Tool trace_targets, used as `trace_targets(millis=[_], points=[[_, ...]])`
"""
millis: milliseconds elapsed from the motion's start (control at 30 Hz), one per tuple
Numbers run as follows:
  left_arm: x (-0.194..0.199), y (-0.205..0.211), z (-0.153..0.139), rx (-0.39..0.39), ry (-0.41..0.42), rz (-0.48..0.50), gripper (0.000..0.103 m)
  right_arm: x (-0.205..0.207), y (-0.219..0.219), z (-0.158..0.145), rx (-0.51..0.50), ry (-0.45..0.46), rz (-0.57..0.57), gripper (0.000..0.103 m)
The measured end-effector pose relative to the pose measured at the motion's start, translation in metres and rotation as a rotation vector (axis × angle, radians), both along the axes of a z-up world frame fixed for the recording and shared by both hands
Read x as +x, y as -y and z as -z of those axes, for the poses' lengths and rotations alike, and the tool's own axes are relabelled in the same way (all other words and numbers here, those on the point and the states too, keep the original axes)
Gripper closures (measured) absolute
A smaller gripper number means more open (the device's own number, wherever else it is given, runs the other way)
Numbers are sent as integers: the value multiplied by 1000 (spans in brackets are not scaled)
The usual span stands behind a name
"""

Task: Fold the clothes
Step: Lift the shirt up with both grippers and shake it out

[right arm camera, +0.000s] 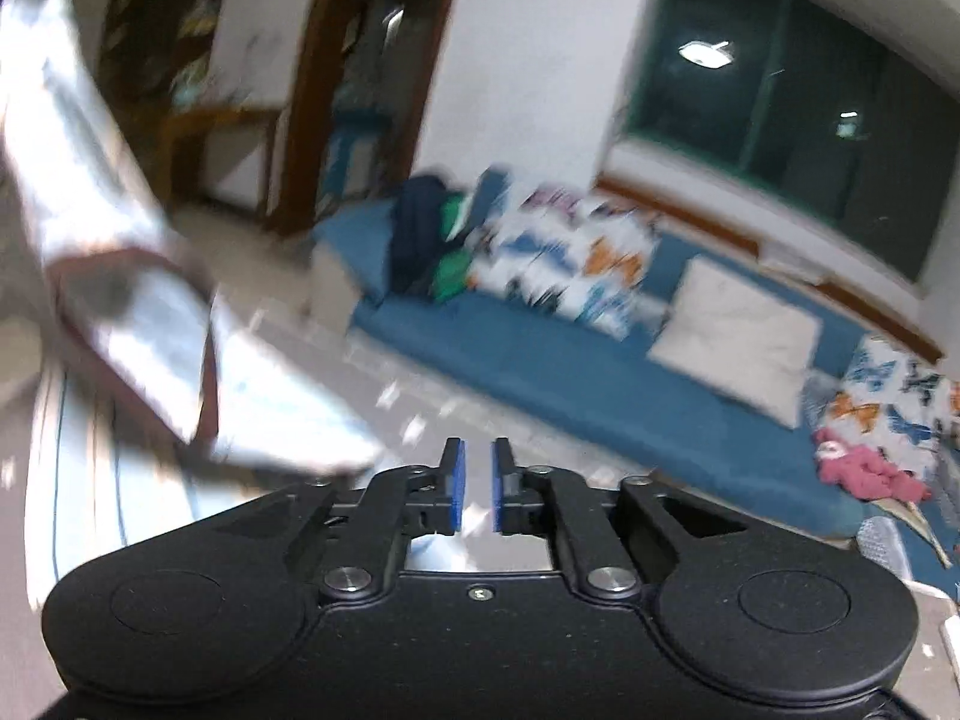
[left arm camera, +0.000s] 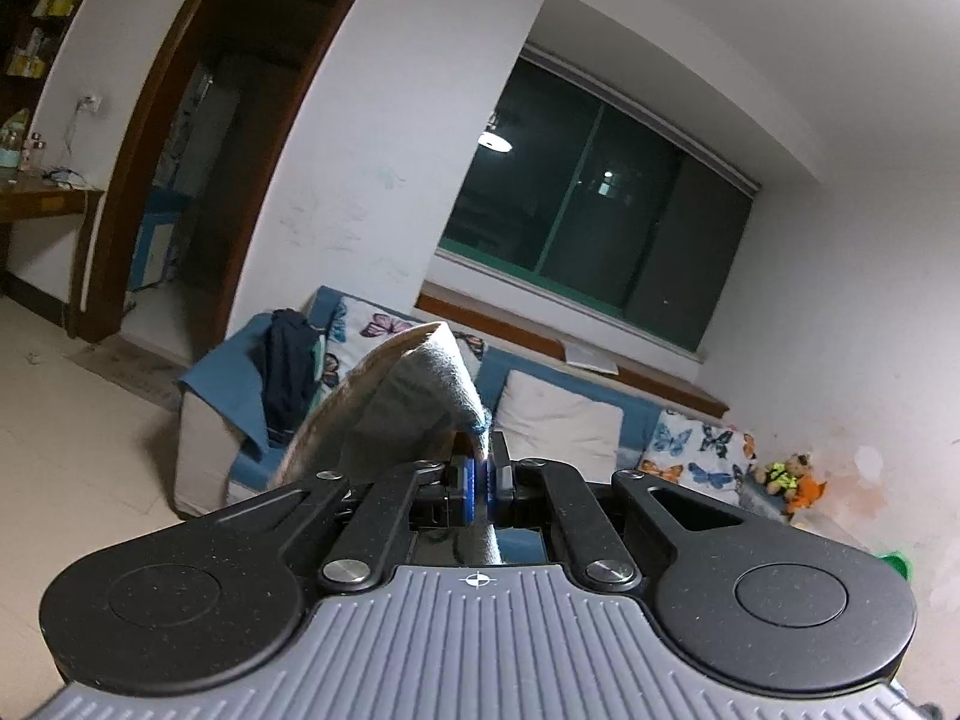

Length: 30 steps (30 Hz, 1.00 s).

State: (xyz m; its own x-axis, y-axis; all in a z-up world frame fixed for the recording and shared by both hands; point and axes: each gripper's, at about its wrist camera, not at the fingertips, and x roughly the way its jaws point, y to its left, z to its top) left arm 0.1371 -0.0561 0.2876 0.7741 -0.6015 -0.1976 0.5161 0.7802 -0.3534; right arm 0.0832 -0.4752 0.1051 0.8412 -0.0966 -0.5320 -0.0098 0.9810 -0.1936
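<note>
My left gripper [left arm camera: 478, 468] is shut on a grey garment [left arm camera: 396, 402]. The cloth is pinched between the blue pads and bulges up and to the left of the fingers, held high in the air facing the sofa. My right gripper [right arm camera: 477, 468] is open a little and empty, its blue pads apart with nothing between them. In the right wrist view the pale garment with a dark red trim [right arm camera: 138, 324] hangs blurred at the left, apart from the right gripper.
A blue sofa [right arm camera: 570, 372] stands ahead with butterfly cushions [right arm camera: 576, 264], a white pillow [right arm camera: 738, 336], dark and green clothes [right arm camera: 432, 240] on its left end and a pink garment [right arm camera: 864, 468] at the right. A doorway [left arm camera: 222, 150], window [left arm camera: 600, 210] and tiled floor surround it.
</note>
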Motion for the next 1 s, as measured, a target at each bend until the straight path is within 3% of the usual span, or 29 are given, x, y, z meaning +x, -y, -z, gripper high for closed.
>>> trace_targets(millis=[167,267,467,533,567,600,700,833,1000], points=[[5,-7,2,20,8,-5,99,17,-10,45,4,-88,-80,67],[11,-11,4,32,5,-20,99,39,-36,39,15,-113,-122,63],[24,-20,3,38,-5,-39,99,59,-57,54,-61,-139,-179,58],[31,-22,4,35,-13,-47,99,67,-64,58,-90,-156,-182,73],[34,-22,4,37,-15,-52,99,71,-67,60,-106,-164,-175,92],[37,-22,4,40,-16,-57,99,74,-70,61,-121,-172,-168,97],[54,-16,2,59,-26,-80,99,79,-65,60,-163,-147,-127,100],[79,-7,-13,31,-19,-95,99,89,-53,19,-223,-54,-37,100],[99,0,-45,-49,6,-82,99,84,-34,-55,-322,98,84,101]])
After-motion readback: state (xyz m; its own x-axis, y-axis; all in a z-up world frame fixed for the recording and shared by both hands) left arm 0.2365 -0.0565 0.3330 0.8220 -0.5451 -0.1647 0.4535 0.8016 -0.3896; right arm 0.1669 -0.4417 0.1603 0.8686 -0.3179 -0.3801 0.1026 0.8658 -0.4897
